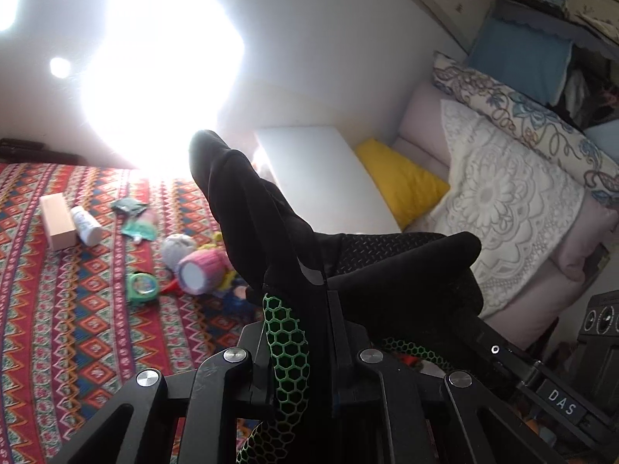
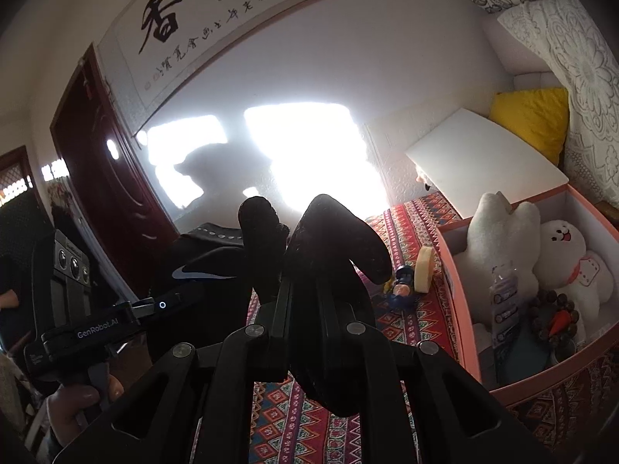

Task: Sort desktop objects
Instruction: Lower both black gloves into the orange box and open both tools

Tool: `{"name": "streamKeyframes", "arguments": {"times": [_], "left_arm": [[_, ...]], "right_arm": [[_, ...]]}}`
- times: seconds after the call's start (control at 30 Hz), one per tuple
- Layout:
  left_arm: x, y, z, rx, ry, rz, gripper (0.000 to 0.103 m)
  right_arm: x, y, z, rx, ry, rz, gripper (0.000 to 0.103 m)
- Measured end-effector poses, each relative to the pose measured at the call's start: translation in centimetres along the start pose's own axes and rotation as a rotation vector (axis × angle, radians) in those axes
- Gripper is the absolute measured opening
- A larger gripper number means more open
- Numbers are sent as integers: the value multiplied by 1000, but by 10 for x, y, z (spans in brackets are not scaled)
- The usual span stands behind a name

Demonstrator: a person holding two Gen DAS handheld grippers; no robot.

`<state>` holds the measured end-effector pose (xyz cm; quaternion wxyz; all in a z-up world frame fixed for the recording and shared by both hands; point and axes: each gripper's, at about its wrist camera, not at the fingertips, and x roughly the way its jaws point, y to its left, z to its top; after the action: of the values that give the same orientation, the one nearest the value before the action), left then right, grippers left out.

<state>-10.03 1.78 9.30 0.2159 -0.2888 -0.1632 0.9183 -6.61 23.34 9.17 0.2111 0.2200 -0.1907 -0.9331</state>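
Both grippers raised above table, tilted up. L gripper (image 1: 321, 294) clamps black glove (image 1: 271, 224) w/ green honeycomb strap; R gripper (image 2: 305, 270) clamps another glove (image 2: 336, 255) (limp, fingers splayed upward).

The left tool (image 1: 329, 270) is raised above the desk with its jaws closed together on a black glove, a green honeycomb-patterned band trailing down between its linkage arms. The right tool (image 2: 305, 270) is likewise lifted, its jaws clamped on black glove fabric that drapes over its front (whether it is the same glove cannot be told). A bare hand (image 2: 77, 402) grips the left tool's handle, seen from the right wrist camera.
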Motion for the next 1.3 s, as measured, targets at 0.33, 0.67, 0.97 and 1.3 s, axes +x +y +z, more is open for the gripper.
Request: {"name": "streamKeyframes", "arguments": {"times": [0.33, 0.67, 0.97, 1.3], "left_arm": [[47, -84, 15, 115, 41, -104, 12], [116, -158, 18, 195, 113, -227, 12], [194, -184, 10, 235, 193, -240, 35], [245, -118, -31, 182, 373, -4, 99]], "right_arm": [[-52, -66, 18, 69, -104, -101, 11], [-118, -140, 38, 121, -232, -287, 11], [-130, -206, 57, 142, -259, -421, 11], [-48, -269, 32, 281, 50, -549, 66]]}}
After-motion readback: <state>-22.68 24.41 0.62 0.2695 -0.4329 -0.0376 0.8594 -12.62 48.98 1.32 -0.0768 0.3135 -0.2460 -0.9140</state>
